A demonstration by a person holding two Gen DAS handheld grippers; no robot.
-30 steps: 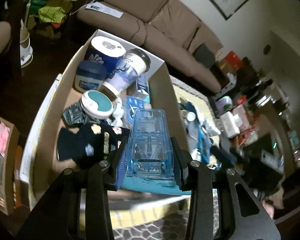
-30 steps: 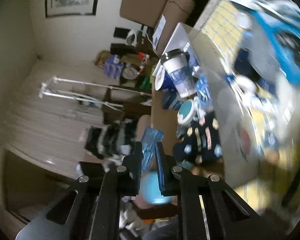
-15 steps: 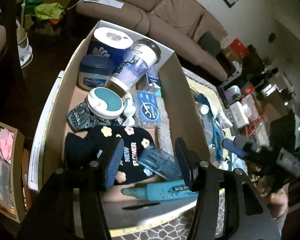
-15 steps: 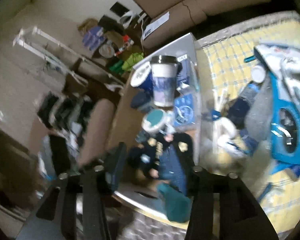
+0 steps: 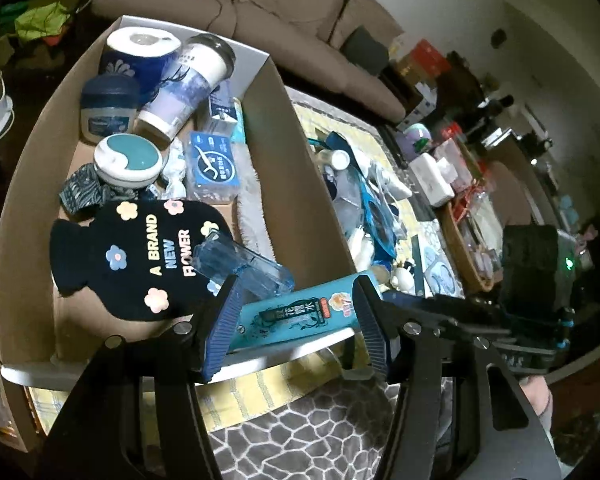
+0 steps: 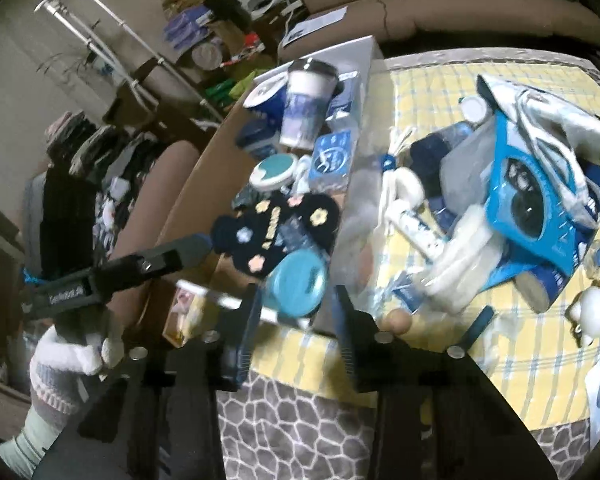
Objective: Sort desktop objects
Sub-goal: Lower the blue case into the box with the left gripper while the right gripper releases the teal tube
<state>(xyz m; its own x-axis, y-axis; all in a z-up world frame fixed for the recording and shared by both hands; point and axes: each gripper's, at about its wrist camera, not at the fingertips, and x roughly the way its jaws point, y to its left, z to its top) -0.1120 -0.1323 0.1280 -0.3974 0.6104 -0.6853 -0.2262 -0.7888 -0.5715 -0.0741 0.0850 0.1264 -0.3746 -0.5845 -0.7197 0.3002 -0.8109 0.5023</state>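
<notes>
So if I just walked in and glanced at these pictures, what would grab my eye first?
Probably the cardboard box crammed with odds and ends, and above all the black pouch with pastel flowers and the words "A BRAND NEW FLOWER" lying near its front. Right of the box, on a yellow checked cloth, sits a heap of blue and white packages. A teal tube lies on the box's near edge.

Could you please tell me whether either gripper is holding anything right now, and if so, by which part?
Nothing is held. The left gripper and right gripper are both open over the cardboard box; the clear blue bottle lies loose inside.
</notes>
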